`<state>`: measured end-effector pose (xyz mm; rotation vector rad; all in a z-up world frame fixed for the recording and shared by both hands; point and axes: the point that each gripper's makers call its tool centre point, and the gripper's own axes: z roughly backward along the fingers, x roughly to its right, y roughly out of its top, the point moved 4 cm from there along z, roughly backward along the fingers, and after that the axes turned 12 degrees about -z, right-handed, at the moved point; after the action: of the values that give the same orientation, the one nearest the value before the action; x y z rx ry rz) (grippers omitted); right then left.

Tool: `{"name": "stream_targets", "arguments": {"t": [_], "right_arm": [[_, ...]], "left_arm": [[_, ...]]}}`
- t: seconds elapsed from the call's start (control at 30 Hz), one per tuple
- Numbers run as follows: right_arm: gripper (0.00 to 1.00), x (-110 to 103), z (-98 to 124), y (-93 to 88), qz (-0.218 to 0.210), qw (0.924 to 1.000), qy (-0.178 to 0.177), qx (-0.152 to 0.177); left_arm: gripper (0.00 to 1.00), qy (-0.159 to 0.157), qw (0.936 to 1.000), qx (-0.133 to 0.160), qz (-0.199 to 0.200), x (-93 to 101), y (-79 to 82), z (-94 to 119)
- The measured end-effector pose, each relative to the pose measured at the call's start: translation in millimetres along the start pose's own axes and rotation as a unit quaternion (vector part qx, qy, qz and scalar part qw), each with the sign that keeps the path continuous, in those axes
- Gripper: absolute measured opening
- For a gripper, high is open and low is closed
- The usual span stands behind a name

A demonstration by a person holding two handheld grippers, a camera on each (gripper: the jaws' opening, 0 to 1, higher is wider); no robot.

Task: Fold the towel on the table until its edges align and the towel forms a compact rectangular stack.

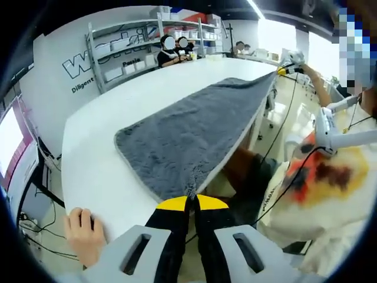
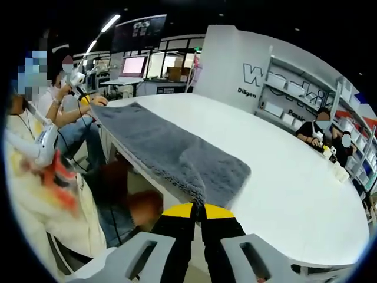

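the left gripper is clamped on one near corner of the grey towel – spread along the white table edge – the right gripper pinching the opposite corner.

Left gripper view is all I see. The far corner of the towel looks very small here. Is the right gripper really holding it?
Observer: Yes. In the right gripper view the right gripper has its jaws shut on that corner of the towel.
Operator: Is the towel folded near that end?
Observer: No. It lies in one flat layer along the near edge of the table.
Operator: What is behind my left gripper?
Observer: From the right gripper view, the left gripper is at the towel's other end, and behind it a monitor with a pink screen stands on a desk.
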<state>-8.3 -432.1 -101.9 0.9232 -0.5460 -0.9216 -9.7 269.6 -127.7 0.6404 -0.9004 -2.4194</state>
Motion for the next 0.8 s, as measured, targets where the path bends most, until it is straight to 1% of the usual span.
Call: {"name": "stream_targets", "arguments": {"t": [0.13,0.27,0.37,0.63,0.8], "right_arm": [[0.00,3,-3,8.1,0.005,1.0000,-0.006,0.003],[0.00,8,-8,14.8,0.008,0.9999,-0.013,0.004],[0.00,11,-12,18.1,0.012,0.9998,-0.017,0.003],[0.00,24,-25,26.3,0.018,0.9994,-0.028,0.004],[0.00,29,-39,27.0,0.023,0.9991,-0.034,-0.006]], "left_arm": [[0.03,0.003,1.0000,0.003,0.000,-9.3,6.1,-2],[0.03,0.007,0.9999,0.010,0.001,-11.5,13.1,-8],[0.03,0.009,0.9998,0.015,0.004,-19.7,16.5,-10],[0.03,0.011,0.9996,0.022,0.011,-37.4,22.4,-19],[0.03,0.013,0.9996,0.019,0.017,-46.3,23.5,-27]]}}
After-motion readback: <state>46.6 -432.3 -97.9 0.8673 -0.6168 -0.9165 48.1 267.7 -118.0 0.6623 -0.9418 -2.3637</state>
